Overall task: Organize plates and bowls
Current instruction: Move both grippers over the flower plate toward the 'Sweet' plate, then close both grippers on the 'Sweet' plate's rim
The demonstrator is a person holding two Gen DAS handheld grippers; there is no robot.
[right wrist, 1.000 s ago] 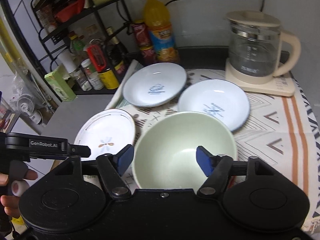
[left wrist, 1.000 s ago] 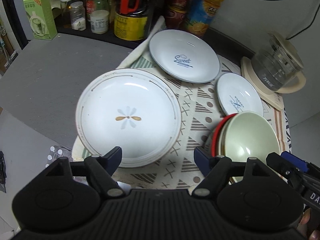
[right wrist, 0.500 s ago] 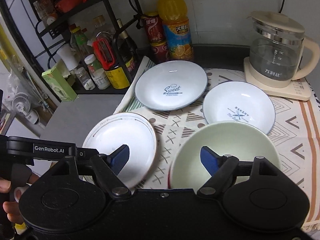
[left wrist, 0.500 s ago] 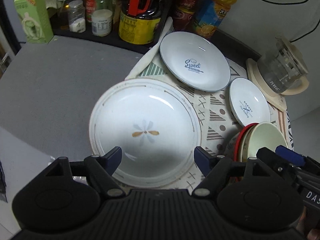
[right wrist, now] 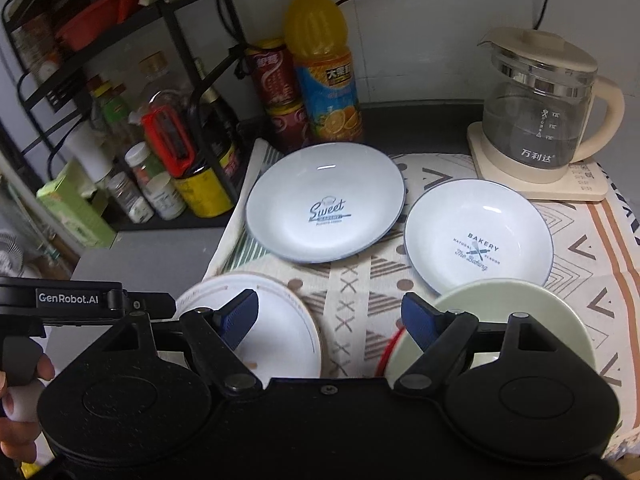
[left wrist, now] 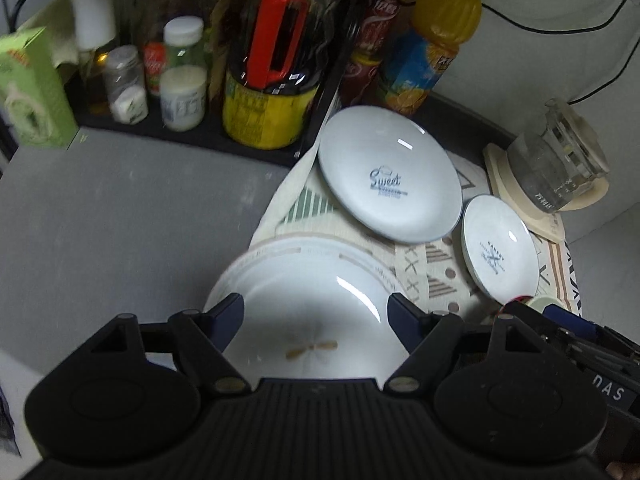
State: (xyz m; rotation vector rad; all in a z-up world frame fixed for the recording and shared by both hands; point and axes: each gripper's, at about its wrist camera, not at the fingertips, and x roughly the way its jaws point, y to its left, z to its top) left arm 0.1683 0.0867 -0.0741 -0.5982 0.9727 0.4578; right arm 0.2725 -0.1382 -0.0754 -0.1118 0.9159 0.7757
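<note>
Left wrist view showed the left tool [left wrist: 316,316], jaws wide, had advanced over the flower plate [left wrist: 312,304], presumably to grasp it; the right tool [right wrist: 330,316] hung wide, empty.

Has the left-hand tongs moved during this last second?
Yes. The left tongs have advanced over the flower plate, toward the Sweet plate, which now looks nearer and larger.

1. We see a dim indoor scene, with the corners falling darker in both views.
2. Small white glare streaks sit on the flower plate [left wrist: 316,300] and the Sweet plate [right wrist: 324,208].
3. The left wrist view is smeared with blur, worst at the shelf bottles [left wrist: 180,72].
4. Fisheye distortion bends the surface [left wrist: 120,216] at the edges.
</note>
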